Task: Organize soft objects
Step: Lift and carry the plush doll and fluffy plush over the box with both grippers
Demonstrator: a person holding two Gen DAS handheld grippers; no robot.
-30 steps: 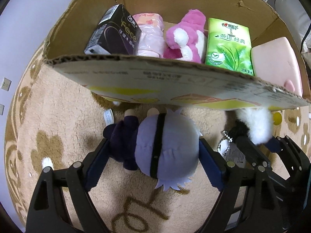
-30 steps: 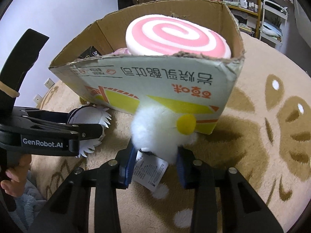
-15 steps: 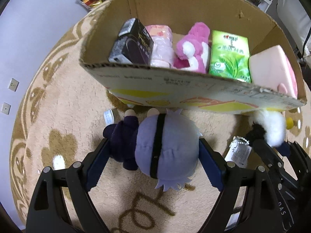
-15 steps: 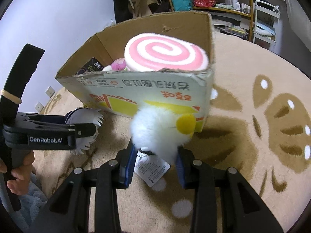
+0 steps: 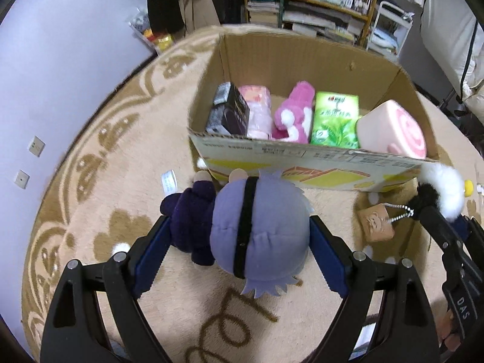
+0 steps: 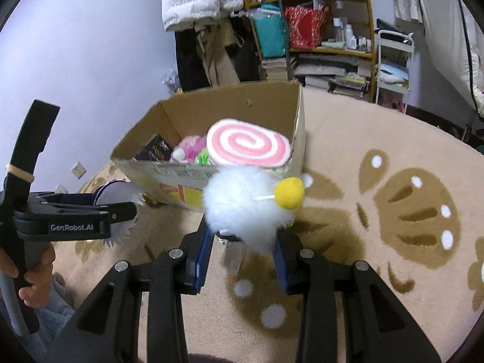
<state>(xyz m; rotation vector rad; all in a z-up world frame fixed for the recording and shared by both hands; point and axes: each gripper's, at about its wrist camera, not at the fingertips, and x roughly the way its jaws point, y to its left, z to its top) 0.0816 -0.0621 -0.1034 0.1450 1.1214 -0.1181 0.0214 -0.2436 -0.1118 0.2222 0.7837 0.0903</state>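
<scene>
My left gripper (image 5: 239, 248) is shut on a plush doll (image 5: 257, 233) with a lilac head, black band and dark purple body, held above the rug in front of the cardboard box (image 5: 302, 157). My right gripper (image 6: 242, 242) is shut on a white fluffy toy (image 6: 242, 205) with a yellow ball and hanging tag, also in front of the box (image 6: 181, 178). The box holds a black pack (image 5: 228, 115), a pink pack (image 5: 257, 115), a pink plush (image 5: 295, 118), a green tissue pack (image 5: 335, 121) and a pink swirl-roll cushion (image 5: 393, 130). The white toy shows in the left wrist view (image 5: 444, 187).
A beige patterned rug (image 6: 393, 196) covers the floor. A wall with sockets (image 5: 36, 146) is on the left. Cluttered shelves (image 6: 326, 30) and hanging clothes stand behind the box. A white wire rack (image 6: 393, 66) is at the back right.
Both grippers have lifted and pulled back from the box with their toys still held; the box now looks smaller and lower, and its inside shows more.
</scene>
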